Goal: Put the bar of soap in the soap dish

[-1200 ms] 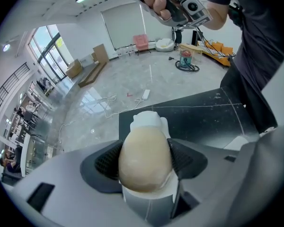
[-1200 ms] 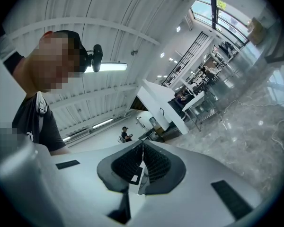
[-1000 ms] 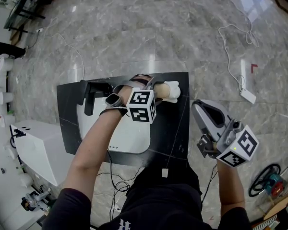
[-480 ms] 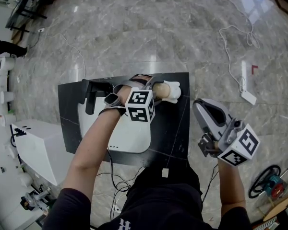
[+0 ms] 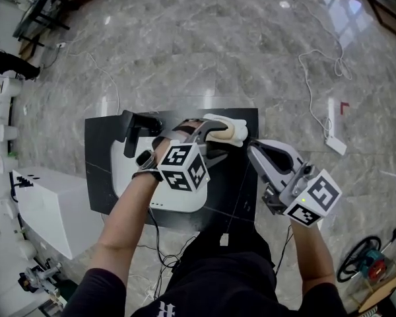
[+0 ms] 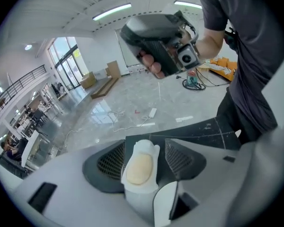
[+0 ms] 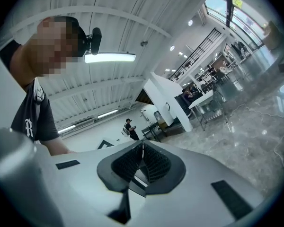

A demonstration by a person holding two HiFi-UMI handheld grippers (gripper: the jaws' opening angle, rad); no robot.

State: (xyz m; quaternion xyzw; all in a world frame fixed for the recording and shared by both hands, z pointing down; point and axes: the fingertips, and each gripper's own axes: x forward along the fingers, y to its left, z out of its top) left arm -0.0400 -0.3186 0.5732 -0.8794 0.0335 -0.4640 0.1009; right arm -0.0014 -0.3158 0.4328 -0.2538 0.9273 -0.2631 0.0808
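1. A grey marble floor [image 5: 204, 51] carries a black table [image 5: 237, 190]; a white moulded soap dish [image 5: 214, 121] sits near its far edge.
2. The bar of soap [image 6: 139, 169] is beige, smooth and oval. It lies in the dish, long axis along the left fingers' [image 6: 109, 163] line.
3. Left fingers: wide, closing either side of the dish, gap at one pad — apparently no grip.
4. Right fingers [image 7: 154, 164]: together, empty, farther off.

A black table [image 5: 228, 191] stands on a grey marble floor [image 5: 204, 51]. On it lie 1 flat white slab [image 5: 122, 169] and 1 black object [image 5: 135, 125].
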